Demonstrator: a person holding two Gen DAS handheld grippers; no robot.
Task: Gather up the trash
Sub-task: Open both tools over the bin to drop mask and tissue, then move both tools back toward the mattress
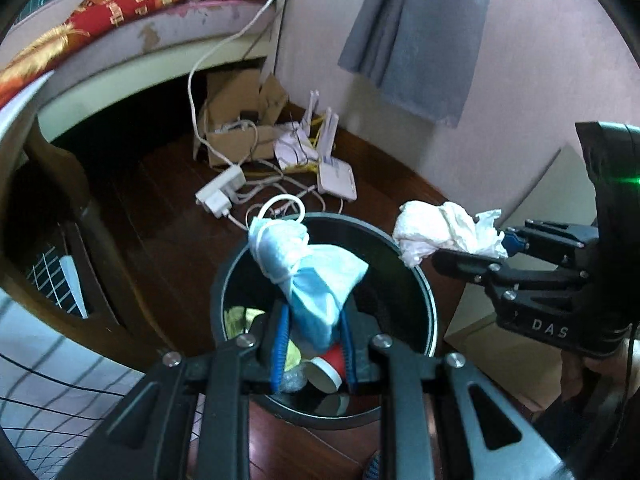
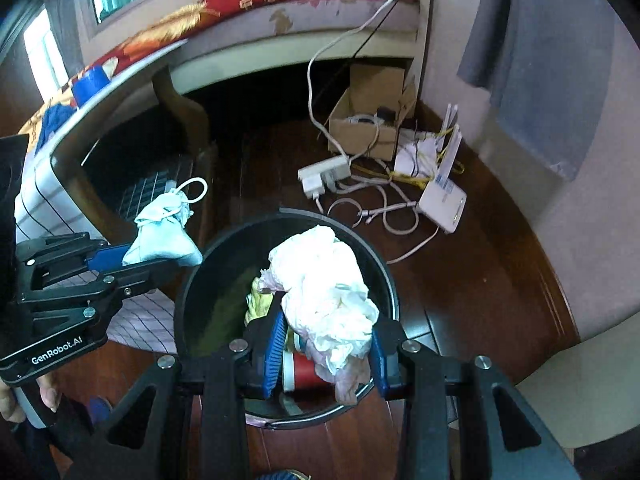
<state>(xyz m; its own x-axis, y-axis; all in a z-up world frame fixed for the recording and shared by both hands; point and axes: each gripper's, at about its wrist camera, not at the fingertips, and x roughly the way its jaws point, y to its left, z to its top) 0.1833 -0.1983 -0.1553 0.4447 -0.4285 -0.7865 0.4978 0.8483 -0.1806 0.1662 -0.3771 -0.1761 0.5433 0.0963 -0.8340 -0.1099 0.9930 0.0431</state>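
The left hand-held gripper pinches a crumpled blue face mask between its blue pads, white ear loop curling on top; the right hand-held gripper clamps a wad of white tissue — both held above the open black trash bin; inside lie a red paper cup and some yellow scrap; beyond, on the dark wooden floor — a white power strip, tangled cables, a router and a cardboard box beside the bed.
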